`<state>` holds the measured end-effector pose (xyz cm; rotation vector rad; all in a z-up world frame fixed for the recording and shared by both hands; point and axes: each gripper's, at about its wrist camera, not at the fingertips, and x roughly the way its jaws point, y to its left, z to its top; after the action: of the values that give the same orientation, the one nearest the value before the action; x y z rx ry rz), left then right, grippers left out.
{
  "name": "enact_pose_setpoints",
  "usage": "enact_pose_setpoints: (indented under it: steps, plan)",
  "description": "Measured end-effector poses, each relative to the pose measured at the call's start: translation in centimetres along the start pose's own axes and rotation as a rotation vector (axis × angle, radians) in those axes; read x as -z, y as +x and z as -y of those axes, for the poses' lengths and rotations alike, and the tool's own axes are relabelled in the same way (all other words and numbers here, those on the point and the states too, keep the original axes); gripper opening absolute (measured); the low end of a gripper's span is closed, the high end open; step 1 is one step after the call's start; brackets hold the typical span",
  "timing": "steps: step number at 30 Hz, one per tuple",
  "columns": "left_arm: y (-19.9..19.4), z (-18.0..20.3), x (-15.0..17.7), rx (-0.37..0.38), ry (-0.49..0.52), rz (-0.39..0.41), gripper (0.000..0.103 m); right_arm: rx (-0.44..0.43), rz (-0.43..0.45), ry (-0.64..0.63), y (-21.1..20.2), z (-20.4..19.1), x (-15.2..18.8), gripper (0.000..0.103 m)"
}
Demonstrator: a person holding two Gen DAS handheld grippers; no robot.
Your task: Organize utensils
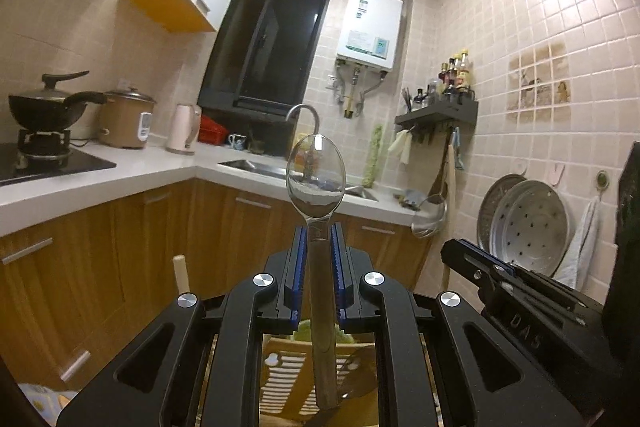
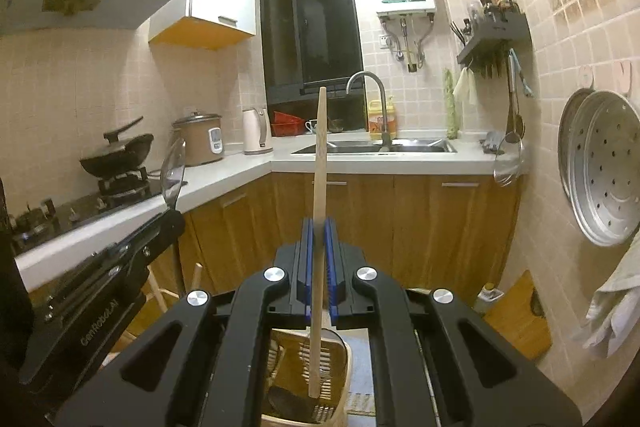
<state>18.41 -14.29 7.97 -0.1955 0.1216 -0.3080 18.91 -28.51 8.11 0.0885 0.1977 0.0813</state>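
Observation:
In the left wrist view my left gripper (image 1: 319, 239) is shut on the neck of a metal spoon (image 1: 316, 179). The spoon stands upright with its bowl on top, and its handle hangs down over a beige slotted utensil basket (image 1: 280, 367). My right gripper (image 2: 319, 227) is shut on a pale wooden stick (image 2: 320, 167), thin like a chopstick. It stands nearly upright, its lower end above the same basket (image 2: 340, 399), which holds a dark spatula (image 2: 288, 403). Each gripper shows in the other's view: the right gripper (image 1: 480, 259) at the right, the left gripper (image 2: 172, 215) with the spoon (image 2: 174, 163) at the left.
Ahead runs an L-shaped white counter (image 2: 360, 165) with a sink (image 2: 416, 146) and tap (image 2: 370, 95). On the left are a wok (image 2: 118, 157) on the stove, a rice cooker (image 2: 200, 139) and a kettle (image 2: 256, 131). Steamer trays (image 2: 604, 163) and a ladle (image 2: 510, 163) hang on the right wall.

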Motion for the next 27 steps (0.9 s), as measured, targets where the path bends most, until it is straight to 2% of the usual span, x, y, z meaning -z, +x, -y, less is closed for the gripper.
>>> enact_pose_setpoints:
  steps: [9, 12, 13, 15, 17, 22, 25, 27]
  plan:
    - [0.1, -0.2, 2.0, 0.007, 0.009, -0.001, 0.011, -0.024, 0.017, -0.013, -0.8, -0.3, 2.7, 0.005]
    - [-0.6, -0.7, 2.2, 0.033, -0.004, -0.018, 0.011, -0.051, -0.018, -0.017, -1.6, -0.3, 3.1, 0.005]
    - [-0.8, -0.9, 2.2, 0.04, -0.011, -0.022, 0.016, -0.06, -0.026, -0.013, -1.9, -0.2, 3.2, 0.008]
    - [-1.7, -1.5, 2.1, 0.061, -0.02, -0.027, 0.025, -0.08, -0.046, -0.013, -2.6, -0.1, 3.4, 0.022]
    - [-2.3, -1.6, 1.9, 0.068, -0.011, -0.049, 0.025, -0.082, -0.049, -0.005, -3.8, 0.2, 3.6, 0.048]
    - [-5.3, -2.8, 0.6, 0.09, -0.049, -0.05, 0.026, -0.066, -0.047, 0.016, -6.9, 1.0, 3.3, 0.049]
    - [-7.3, -3.3, -0.4, 0.118, -0.056, -0.076, 0.038, -0.073, -0.081, 0.038, -8.3, 1.4, 3.0, 0.049]
    - [-8.5, -3.6, -0.9, 0.151, -0.07, -0.1, 0.041, -0.078, -0.104, 0.05, -9.1, 1.6, 3.0, 0.049]
